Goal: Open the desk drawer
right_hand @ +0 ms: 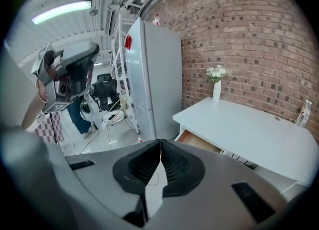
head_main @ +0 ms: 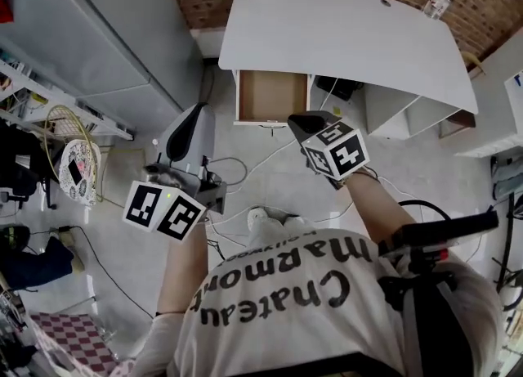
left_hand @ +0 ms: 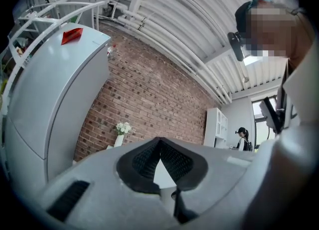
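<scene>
Inspection finds the desk drawer (head_main: 271, 96) already standing out from under the left part of the white tabletop (head_main: 343, 32), its bare brown interior open to the head view and its travel running from the desk toward the person. The right gripper (head_main: 304, 124) is the nearer: its tip lies just beside the right end of the drawer front, with the drawer ahead and slightly to its left. The left gripper (head_main: 211, 194) hangs well apart, lower and to the left, over the floor. Each gripper's own view shows its jaws brought together with nothing between them. The right gripper view looks across the tabletop (right_hand: 249, 129) and catches the drawer (right_hand: 199, 141) protruding below its near edge, plus a vase of flowers (right_hand: 217, 87) and a bottle (right_hand: 303, 113) by the brick wall. The left gripper (left_hand: 159, 144) view points upward at a refrigerator (left_hand: 55, 89), wall and ceiling, and shows no drawer. Judgement: the opening looks largely done. Any further pull would fall to the right gripper, drawn along the travel line.
</scene>
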`<state>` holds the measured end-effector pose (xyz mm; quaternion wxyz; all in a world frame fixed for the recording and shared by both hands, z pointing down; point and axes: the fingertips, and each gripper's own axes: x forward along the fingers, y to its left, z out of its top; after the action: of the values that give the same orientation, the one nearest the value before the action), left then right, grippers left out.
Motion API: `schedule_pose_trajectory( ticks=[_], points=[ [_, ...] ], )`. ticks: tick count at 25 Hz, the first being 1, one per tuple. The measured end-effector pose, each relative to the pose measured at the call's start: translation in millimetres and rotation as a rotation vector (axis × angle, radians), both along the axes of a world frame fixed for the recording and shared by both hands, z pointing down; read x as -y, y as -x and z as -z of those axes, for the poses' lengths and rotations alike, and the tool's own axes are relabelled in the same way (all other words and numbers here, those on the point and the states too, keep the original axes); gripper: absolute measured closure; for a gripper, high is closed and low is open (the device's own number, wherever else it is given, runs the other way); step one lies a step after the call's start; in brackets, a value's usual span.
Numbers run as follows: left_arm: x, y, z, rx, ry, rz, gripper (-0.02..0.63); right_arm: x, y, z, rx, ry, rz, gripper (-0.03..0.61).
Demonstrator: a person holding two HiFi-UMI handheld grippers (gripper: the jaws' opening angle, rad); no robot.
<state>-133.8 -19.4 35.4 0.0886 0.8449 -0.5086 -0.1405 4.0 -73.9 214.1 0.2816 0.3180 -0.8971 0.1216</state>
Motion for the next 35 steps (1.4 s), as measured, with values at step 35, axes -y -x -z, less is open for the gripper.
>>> schedule_pose_trajectory(
  ticks=[35],
  points=[
    [60,28,-15,0.206,0.038,-0.172,0.6,11,-27,140,0.307,-0.265,-0.485,0.563]
  ],
)
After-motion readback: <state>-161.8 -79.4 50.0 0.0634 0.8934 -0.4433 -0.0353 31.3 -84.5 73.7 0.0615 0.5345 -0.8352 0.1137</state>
